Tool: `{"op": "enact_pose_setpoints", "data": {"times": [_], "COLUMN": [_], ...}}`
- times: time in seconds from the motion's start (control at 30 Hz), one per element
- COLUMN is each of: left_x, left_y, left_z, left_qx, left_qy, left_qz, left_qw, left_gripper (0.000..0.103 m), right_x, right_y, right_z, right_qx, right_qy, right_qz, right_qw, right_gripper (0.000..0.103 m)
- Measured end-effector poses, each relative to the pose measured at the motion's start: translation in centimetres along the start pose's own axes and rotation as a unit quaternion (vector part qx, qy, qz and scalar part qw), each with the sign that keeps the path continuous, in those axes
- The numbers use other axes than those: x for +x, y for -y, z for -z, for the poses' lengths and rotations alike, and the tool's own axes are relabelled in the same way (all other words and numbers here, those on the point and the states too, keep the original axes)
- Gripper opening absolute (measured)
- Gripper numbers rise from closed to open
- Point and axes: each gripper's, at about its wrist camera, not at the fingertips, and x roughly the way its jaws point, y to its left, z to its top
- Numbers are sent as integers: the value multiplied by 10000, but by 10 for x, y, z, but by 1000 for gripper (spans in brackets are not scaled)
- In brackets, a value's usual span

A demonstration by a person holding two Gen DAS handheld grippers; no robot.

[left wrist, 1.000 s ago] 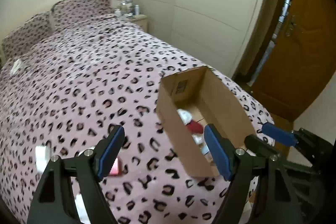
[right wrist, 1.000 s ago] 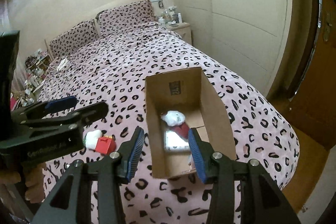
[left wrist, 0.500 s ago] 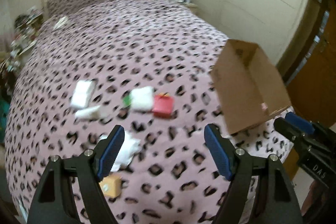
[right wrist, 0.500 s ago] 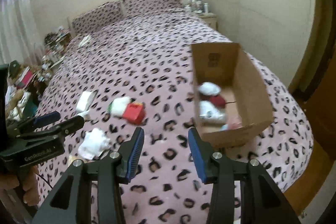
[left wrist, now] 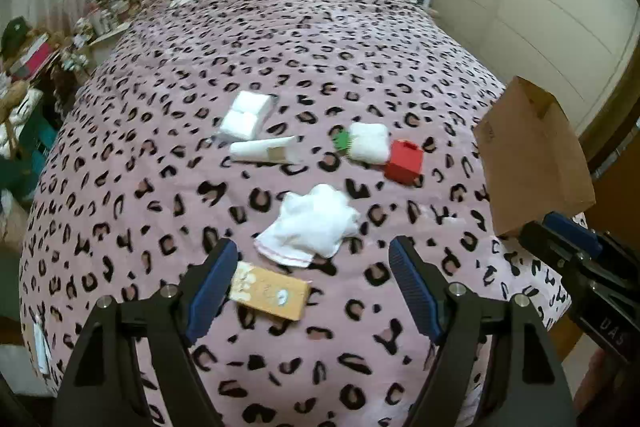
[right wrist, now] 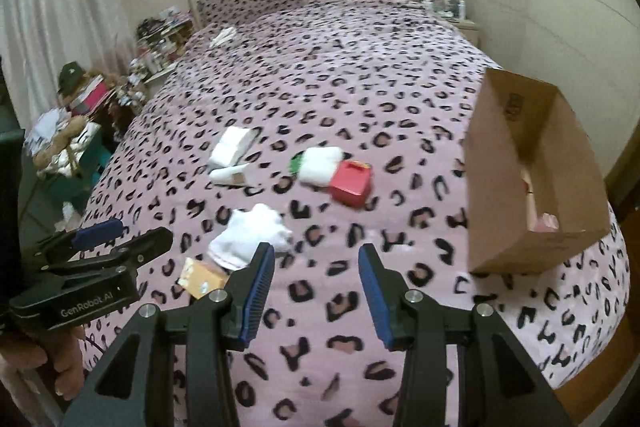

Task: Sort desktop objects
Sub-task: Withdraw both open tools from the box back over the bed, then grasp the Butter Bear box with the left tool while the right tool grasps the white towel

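Note:
Loose objects lie on the leopard-print bed: a crumpled white cloth [left wrist: 316, 223] [right wrist: 250, 235], an orange flat packet [left wrist: 270, 291] [right wrist: 200, 277], a red box [left wrist: 404, 161] [right wrist: 351, 183], a white-and-green bundle [left wrist: 366, 141] [right wrist: 318, 165], a white tube [left wrist: 266, 151] [right wrist: 230, 175] and a white tissue pack [left wrist: 246, 115] [right wrist: 230, 145]. A cardboard box [left wrist: 532, 155] [right wrist: 532, 179] stands at the right with items inside. My left gripper [left wrist: 312, 291] is open and empty, just before the cloth and packet. My right gripper [right wrist: 316, 291] is open and empty, right of the cloth.
The bed's foot edge runs below both grippers. Cluttered shelves and bags [right wrist: 80, 115] stand left of the bed. A nightstand [right wrist: 456, 15] sits by the pillows. A wardrobe wall [left wrist: 540, 7] and wooden door are at the right.
Both grippers have swung left, away from over the cardboard box, and now face the loose objects on the bed. Both stay open and empty.

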Motion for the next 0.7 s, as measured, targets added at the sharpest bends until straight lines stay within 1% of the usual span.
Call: {"op": "enact_pose_setpoints", "data": {"times": [0.17, 0.37, 0.47, 0.6, 0.67, 0.7], "left_x": [-1, 10, 19, 33, 41, 45], "left_y": [-31, -71, -86, -97, -98, -97], "left_z": [9, 27, 35, 45, 50, 52], "left_qx": [-351, -727, -911, -1022, -1078, -1083], "left_qy": [3, -114, -215, -349, -408, -432], "left_qz": [-131, -541, -562, -600, -564, -547], "left_qw": [9993, 9958, 9940, 9923, 9917, 9917], "left_gripper": [80, 80, 80, 80, 83, 88], "right_x": [8, 22, 37, 55, 64, 69], "right_y": [-20, -25, -24, -25, -26, -27], "right_z": [0, 4, 8, 12, 13, 13], "right_qx": [-142, -156, -111, -69, -87, -100], "right_qy": [-82, -184, -331, -500, -524, -532], "right_qz": [-117, -197, -212, -249, -235, -229], "right_qw": [9998, 9995, 9992, 9984, 9983, 9983], "right_gripper": [44, 45, 44, 45, 45, 45]}}
